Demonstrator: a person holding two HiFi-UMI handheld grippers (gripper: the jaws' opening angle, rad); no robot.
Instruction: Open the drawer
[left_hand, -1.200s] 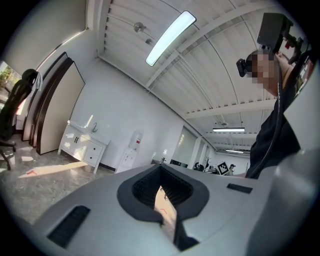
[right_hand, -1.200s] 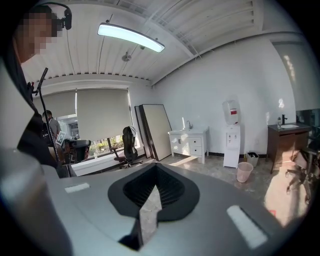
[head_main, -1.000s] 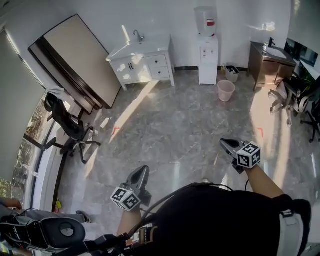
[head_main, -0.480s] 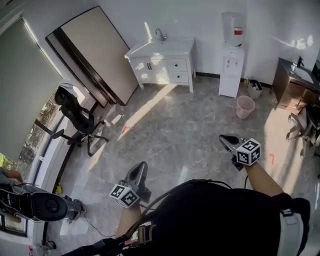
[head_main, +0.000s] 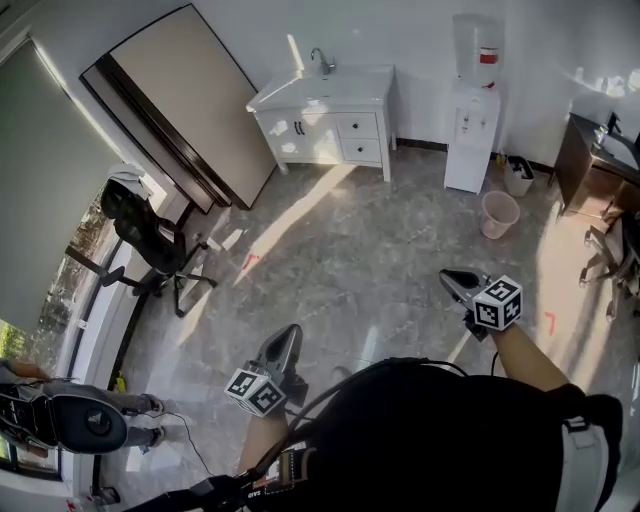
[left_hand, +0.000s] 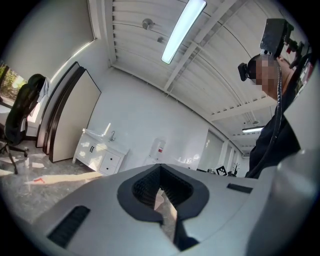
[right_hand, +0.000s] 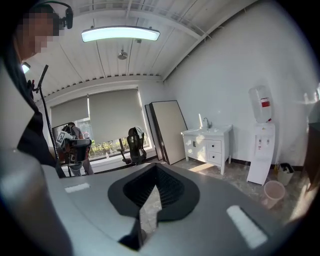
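Drawers sit closed in the white cabinet at the upper centre of the head view, well apart from you. Lower down, your left gripper and right gripper have their jaws pressed together, holding nothing.

Grey marbled floor with sun streaks and small red marks. White walls. Against the far wall, white cabinet with basin and tap; right of it, water dispenser, then small bin and pink bin. Brown cabinet at far right. Large board leaning on the wall left of the white cabinet. Black office chair near the window, blind drawn partway. Overhead, ribbed white ceiling with long lamp, lit.
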